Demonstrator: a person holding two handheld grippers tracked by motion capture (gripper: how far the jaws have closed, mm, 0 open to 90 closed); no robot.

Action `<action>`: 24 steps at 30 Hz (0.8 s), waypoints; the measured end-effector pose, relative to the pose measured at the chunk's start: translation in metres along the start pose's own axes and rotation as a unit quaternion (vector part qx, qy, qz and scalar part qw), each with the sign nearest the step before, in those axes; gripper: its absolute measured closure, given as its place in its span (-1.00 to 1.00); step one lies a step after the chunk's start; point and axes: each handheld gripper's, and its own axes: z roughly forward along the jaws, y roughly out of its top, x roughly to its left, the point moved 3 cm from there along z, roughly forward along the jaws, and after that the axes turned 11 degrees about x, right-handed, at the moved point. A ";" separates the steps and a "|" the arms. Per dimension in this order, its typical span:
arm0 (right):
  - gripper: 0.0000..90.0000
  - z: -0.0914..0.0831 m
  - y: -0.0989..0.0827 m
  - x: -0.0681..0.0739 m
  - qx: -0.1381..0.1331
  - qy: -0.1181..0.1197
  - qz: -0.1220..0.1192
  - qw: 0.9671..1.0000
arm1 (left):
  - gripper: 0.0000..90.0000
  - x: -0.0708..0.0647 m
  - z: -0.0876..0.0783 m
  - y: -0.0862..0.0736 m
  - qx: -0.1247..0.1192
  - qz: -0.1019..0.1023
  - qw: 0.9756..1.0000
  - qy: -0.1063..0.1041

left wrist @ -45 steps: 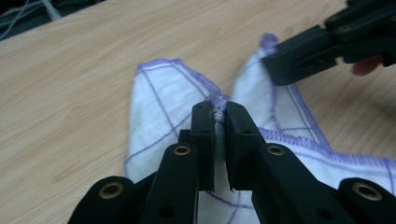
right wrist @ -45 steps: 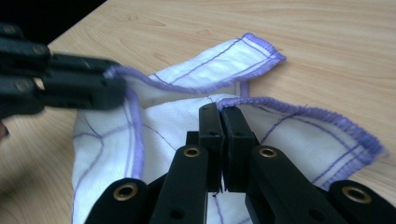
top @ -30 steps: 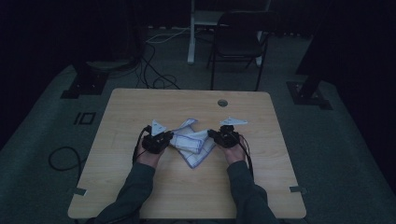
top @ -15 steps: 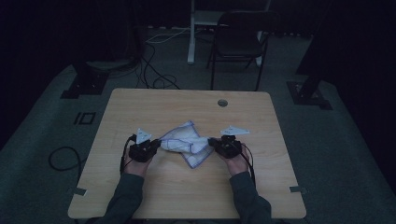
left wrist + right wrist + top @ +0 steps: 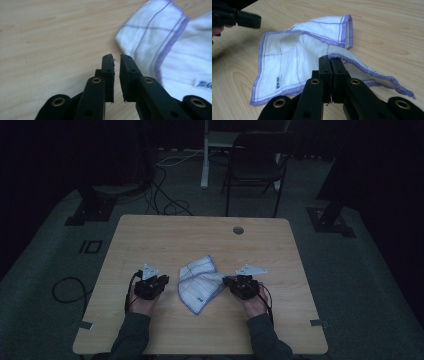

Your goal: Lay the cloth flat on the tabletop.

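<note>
From above, the white cloth (image 5: 200, 282) lies mid-bench (image 5: 200, 235) between both hands. The left hand-held gripper (image 5: 116, 58) has just been opening to a narrow, empty gap beside the cloth. The right hand-held gripper (image 5: 329, 60) pinches a purple hem; a hard tug could slip it free.

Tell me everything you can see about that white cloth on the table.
The white cloth looks like soft woven fabric with purple stitched edging, thin purple grid lines and a small printed mark near one corner. It lies rumpled and partly folded on the wooden table. The right gripper pinches its edge; the left gripper sits just beside it.
</note>
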 end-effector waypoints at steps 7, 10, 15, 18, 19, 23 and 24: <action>0.99 0.004 -0.007 0.003 0.001 0.004 0.003 1.000 | 0.52 -0.022 -0.001 0.024 -0.022 0.049 0.998 -0.024; 0.99 0.005 -0.008 0.003 0.002 0.005 0.003 1.000 | 0.42 -0.035 0.004 0.036 -0.022 0.079 0.996 -0.036; 0.98 0.005 -0.010 0.003 0.004 0.009 0.005 1.000 | 0.23 -0.052 0.024 0.045 -0.002 0.117 0.993 -0.026; 0.98 0.006 -0.010 0.003 0.004 0.009 0.007 1.000 | 0.14 -0.065 0.036 0.047 0.012 0.151 0.988 -0.014; 0.98 0.006 -0.011 0.003 0.004 0.009 0.008 1.000 | 0.13 -0.069 0.039 0.047 0.015 0.163 0.986 -0.008; 0.98 0.005 -0.011 0.003 0.005 0.011 0.008 1.000 | 0.27 -0.072 0.052 0.049 0.040 0.179 0.983 0.030; 0.98 0.005 -0.011 0.004 0.005 0.013 0.008 1.000 | 0.42 -0.071 0.052 0.050 0.038 0.172 0.984 0.029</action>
